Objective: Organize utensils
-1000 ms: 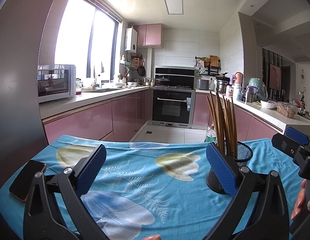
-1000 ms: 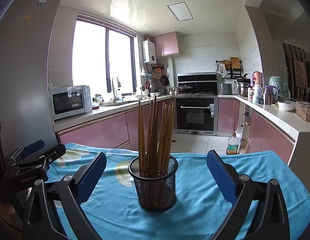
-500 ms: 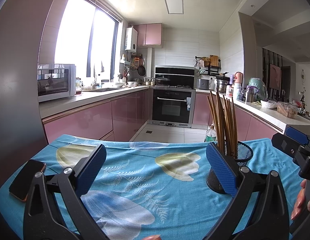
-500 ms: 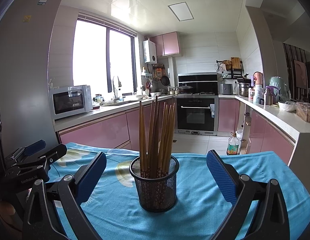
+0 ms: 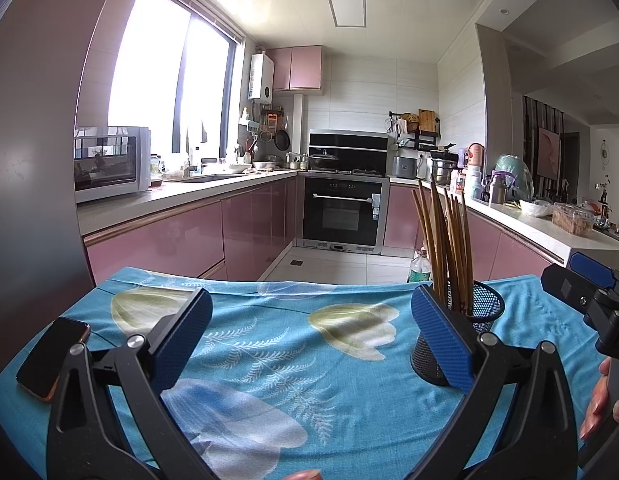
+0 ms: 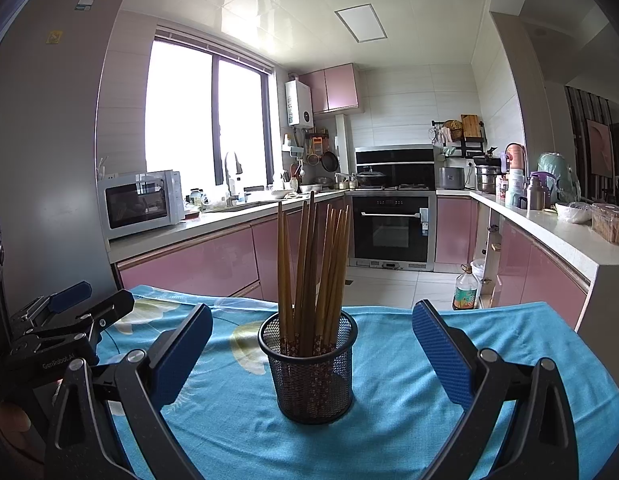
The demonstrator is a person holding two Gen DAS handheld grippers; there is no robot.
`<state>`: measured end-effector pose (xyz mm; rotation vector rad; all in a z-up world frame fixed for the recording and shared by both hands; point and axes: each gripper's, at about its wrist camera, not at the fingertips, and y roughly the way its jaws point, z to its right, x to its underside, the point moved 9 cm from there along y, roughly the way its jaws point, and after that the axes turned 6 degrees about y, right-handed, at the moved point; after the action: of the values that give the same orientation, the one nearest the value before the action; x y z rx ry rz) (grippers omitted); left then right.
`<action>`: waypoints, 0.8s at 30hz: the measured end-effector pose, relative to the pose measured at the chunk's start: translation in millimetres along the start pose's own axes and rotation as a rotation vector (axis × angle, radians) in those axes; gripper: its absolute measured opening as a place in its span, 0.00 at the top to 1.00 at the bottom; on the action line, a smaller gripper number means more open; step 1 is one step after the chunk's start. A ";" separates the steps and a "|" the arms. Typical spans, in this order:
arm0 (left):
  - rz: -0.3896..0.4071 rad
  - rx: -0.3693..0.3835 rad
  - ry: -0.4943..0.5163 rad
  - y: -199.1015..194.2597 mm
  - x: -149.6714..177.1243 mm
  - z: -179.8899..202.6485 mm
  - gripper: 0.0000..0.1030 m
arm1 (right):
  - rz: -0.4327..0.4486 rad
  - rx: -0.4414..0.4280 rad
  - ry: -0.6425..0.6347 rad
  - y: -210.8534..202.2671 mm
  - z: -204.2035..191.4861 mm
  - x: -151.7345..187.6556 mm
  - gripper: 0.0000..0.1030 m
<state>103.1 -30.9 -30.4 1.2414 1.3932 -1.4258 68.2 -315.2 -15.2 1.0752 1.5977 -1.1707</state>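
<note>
Right wrist | mesh holder (image 6: 315, 376) nearer than before | right gripper (image 6: 312, 352) fingers spread

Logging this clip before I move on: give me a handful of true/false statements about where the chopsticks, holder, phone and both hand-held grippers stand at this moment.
1. The chopsticks stand upright in the mesh holder. True.
2. The right hand-held gripper is shut on a chopstick. False: it is open, with the holder between its fingers and untouched.
3. The left hand-held gripper is open and holds nothing. True.
4. The phone lies inside the holder. False: it lies flat on the blue tablecloth, near its left edge.
5. Loose chopsticks lie on the tablecloth. False: none show there; all the visible ones are in the holder.
</note>
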 end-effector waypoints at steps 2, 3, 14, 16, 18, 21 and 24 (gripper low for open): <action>-0.002 0.004 -0.003 0.1 0.6 0.8 0.05 | 0.001 0.002 0.001 0.0 0.4 -0.1 0.06; -0.002 0.004 -0.003 0.3 1.0 0.3 0.05 | 0.000 0.002 0.002 0.1 0.7 -0.2 0.06; -0.002 0.005 -0.001 1.2 1.7 0.0 0.05 | 0.003 0.000 0.004 -0.2 1.6 0.9 0.06; -0.004 0.007 -0.004 1.1 2.1 0.2 0.05 | 0.004 0.002 0.003 -0.2 2.2 0.6 0.06; -0.003 0.004 -0.001 1.1 2.0 0.3 0.05 | 0.003 0.001 0.003 0.1 1.5 1.0 0.06; -0.004 0.006 -0.003 1.4 2.1 0.2 0.05 | 0.006 0.003 0.000 0.1 0.9 0.8 0.06; -0.002 0.005 -0.003 1.6 2.3 -0.3 0.05 | 0.007 0.003 0.000 0.4 1.0 0.3 0.06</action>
<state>104.1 -30.5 -33.0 1.2403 1.3902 -1.4330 68.7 -316.1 -15.9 1.0823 1.5917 -1.1682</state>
